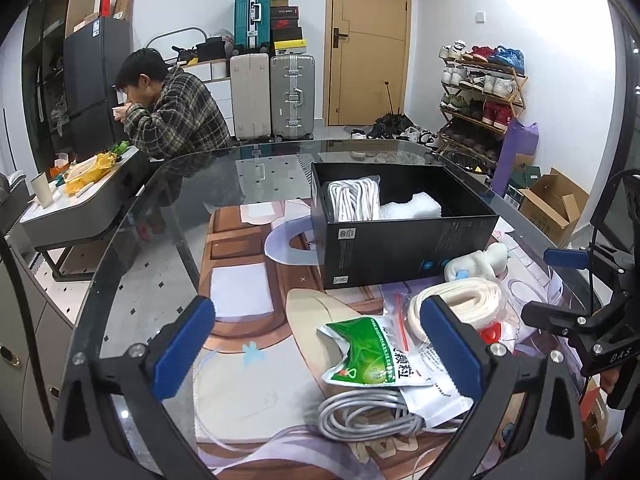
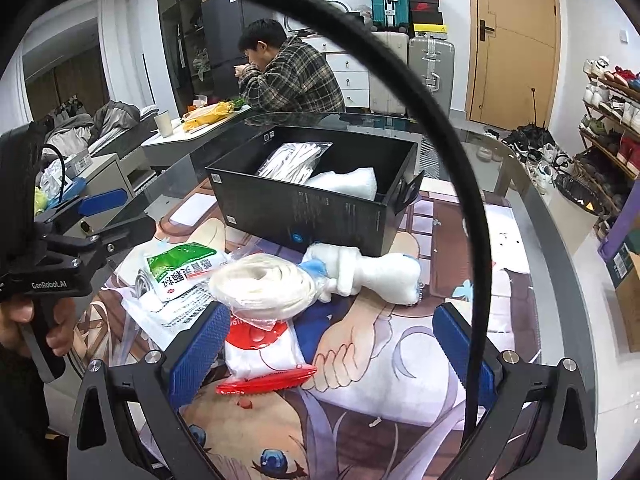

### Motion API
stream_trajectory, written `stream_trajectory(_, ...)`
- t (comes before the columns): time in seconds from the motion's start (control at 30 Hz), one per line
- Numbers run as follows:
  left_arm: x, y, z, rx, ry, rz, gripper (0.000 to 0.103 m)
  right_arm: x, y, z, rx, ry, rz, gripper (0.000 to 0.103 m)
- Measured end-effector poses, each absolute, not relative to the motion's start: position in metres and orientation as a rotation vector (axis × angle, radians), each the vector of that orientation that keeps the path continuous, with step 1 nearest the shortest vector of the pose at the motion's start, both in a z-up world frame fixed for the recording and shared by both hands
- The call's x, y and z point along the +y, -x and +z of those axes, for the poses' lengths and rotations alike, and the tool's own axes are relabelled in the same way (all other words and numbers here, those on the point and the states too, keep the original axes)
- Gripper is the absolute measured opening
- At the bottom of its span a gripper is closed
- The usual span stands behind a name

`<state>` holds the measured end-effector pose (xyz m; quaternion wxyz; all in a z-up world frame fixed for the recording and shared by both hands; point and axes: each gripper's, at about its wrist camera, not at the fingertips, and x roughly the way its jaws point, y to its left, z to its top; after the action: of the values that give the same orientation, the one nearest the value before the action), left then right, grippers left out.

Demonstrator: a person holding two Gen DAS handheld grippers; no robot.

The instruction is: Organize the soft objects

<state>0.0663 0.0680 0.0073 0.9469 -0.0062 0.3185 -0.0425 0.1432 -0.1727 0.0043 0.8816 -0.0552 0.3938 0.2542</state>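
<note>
We find the left gripper (image 1: pixel 316 344) spread, empty, over the green pouch (image 1: pixel 366 354) and grey cable (image 1: pixel 368 414). Right gripper (image 2: pixel 332 346) spread beside the white coil (image 2: pixel 266 286) — box (image 2: pixel 304 208) beyond. Risk: loose bags snagging, dragging neighbours off the table (image 1: pixel 160 280).

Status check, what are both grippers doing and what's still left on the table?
Both grippers open, left gripper and right gripper empty. White rope coil, green packet, grey cable outside black box. Nothing blocking.
</note>
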Motion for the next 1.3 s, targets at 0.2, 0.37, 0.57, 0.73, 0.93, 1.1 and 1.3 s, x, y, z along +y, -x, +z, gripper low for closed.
stream_trajectory(0.2, 0.068, -0.068, 0.008, 0.646, 0.017, -0.085, 0.103, -0.186, -0.133, 0.014, 0.818, 0.145, 0.544, 0.103)
stream_trajectory(0.37, 0.069, -0.069, 0.007, 0.642, 0.025, -0.083, 0.103, -0.21, -0.12, 0.021, 0.809, 0.068, 0.604, 0.103)
stream_trajectory(0.57, 0.072, -0.071, 0.005, 0.647, 0.032, -0.069, 0.103, -0.21, -0.119, 0.017, 0.699, -0.08, 0.547, 0.103)
stream_trajectory(0.73, 0.075, -0.07, 0.004, 0.646, 0.033, -0.058, 0.103, -0.194, -0.12, 0.02, 0.633, -0.071, 0.565, 0.103)
stream_trajectory(0.93, 0.087, -0.075, -0.008, 0.637, 0.042, 0.029, 0.103, -0.193, -0.122, 0.018, 0.624, -0.06, 0.515, 0.103)
stream_trajectory(1.1, 0.106, -0.086, -0.025, 0.717, 0.131, 0.037, 0.103, -0.194, -0.126, 0.018, 0.642, -0.058, 0.494, 0.103)
stream_trajectory(1.3, 0.102, -0.081, -0.022, 0.748, 0.142, -0.053, 0.103, -0.178, -0.128, 0.01, 0.68, 0.035, 0.498, 0.103)
